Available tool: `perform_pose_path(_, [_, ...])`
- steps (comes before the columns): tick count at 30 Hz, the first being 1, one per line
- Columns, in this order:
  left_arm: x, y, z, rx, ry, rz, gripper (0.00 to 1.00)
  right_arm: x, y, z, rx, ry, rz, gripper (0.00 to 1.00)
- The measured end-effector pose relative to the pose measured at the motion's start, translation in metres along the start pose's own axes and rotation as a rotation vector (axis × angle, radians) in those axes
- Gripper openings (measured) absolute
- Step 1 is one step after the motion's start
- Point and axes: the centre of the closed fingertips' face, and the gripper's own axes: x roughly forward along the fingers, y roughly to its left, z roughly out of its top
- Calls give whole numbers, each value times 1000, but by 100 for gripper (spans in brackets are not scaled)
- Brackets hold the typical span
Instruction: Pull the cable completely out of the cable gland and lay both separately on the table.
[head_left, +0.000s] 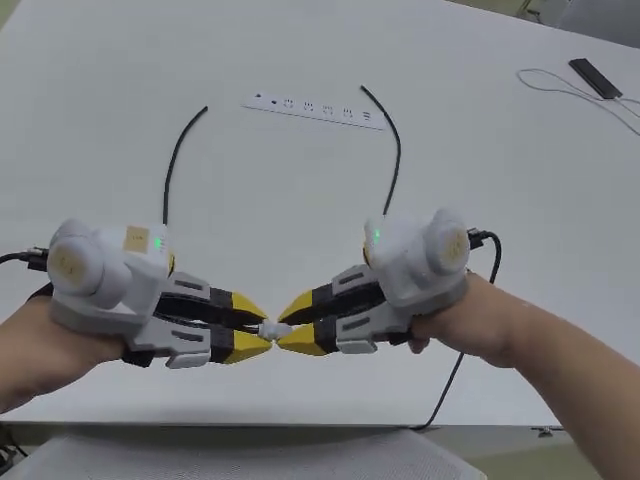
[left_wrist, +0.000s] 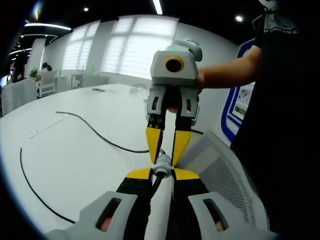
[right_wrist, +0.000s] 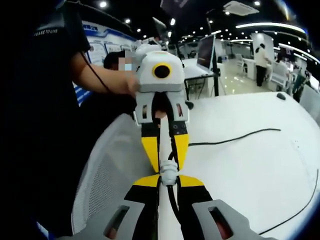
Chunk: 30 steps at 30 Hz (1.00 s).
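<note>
The two grippers meet tip to tip above the table's near edge. A small white cable gland (head_left: 272, 328) sits between their yellow fingertips. In the right gripper view the gland (right_wrist: 169, 174) lies between my right gripper's (right_wrist: 169, 181) tips, which are shut on it. A thin black cable (right_wrist: 173, 202) runs from it back between those jaws. In the left gripper view the gland (left_wrist: 162, 163) shows end-on just past my left gripper (left_wrist: 162, 174). This gripper is shut on the black cable (left_wrist: 156, 184) coming out of the gland. The left gripper (head_left: 258, 338) and right gripper (head_left: 288, 336) almost touch.
Two loose black cables lie on the white table (head_left: 280, 210), one at the left (head_left: 170, 165) and one at the right (head_left: 396, 150). A white power strip (head_left: 312, 108) lies at the back. A dark flat device with a thin cord (head_left: 595, 78) is far right. A mesh chair back (left_wrist: 225, 175) is below the grippers.
</note>
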Motion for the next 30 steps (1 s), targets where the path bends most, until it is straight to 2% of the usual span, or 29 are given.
perform_pose_path(5, [3, 1, -1, -29, 8, -1, 15, 1, 1, -4, -162, 57, -120, 8])
perform_pose_path(8, [5, 1, -2, -48, 11, 3, 15, 1, 1, -6, -305, 114, -201, 8])
perform_pose_path(11, [5, 0, -3, -56, 12, 2, 15, 1, 2, -7, -421, 172, -257, 8])
perform_pose_path(12, [5, 0, -3, -59, 11, 5, 15, 1, 1, -7, -450, 184, -292, 8])
perform_pose_path(17, [2, -1, 0, -83, -8, 5, 15, 0, 3, -3, -491, 181, -371, 8])
perform_pose_path(20, [1, -3, 1, -99, -16, 6, 15, -1, 4, -2, -492, 172, -398, 8])
perform_pose_path(30, [2, -9, 3, -97, -28, 11, 15, -5, 6, -1, -465, 145, -408, 8])
